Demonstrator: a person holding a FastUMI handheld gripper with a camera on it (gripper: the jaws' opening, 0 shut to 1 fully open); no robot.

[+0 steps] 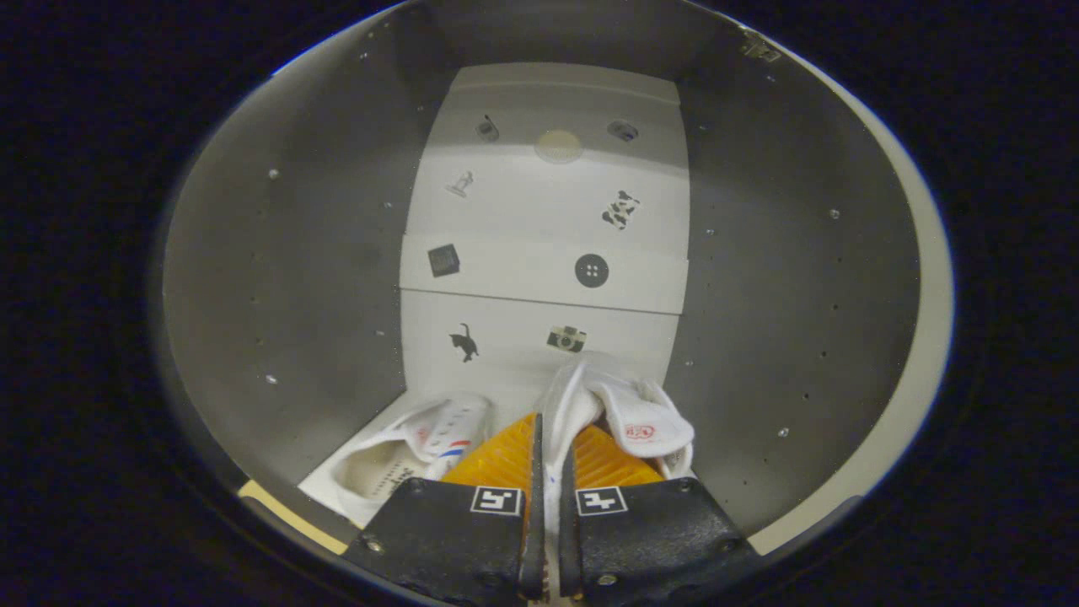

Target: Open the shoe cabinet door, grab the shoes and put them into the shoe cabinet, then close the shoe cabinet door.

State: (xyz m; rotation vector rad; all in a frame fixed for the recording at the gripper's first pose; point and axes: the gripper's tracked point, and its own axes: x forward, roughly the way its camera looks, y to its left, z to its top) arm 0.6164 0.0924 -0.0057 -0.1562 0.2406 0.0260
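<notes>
I am looking into the shoe cabinet (287,270), with grey side walls and a white back panel (539,211) that carries small stickers. My gripper (552,455) is shut on the heel edge of a white shoe (628,417), which it holds just above the cabinet floor, toe toward the back panel. A second white shoe (405,459) with a red and blue stripe lies on the floor to the left of the fingers, beside the held one. The cabinet door is out of sight.
The right side wall (784,278) and the left wall stand close on both sides of the shoes. A pale front edge of the cabinet (910,354) curves along the right. Small shelf-pin holes dot both walls.
</notes>
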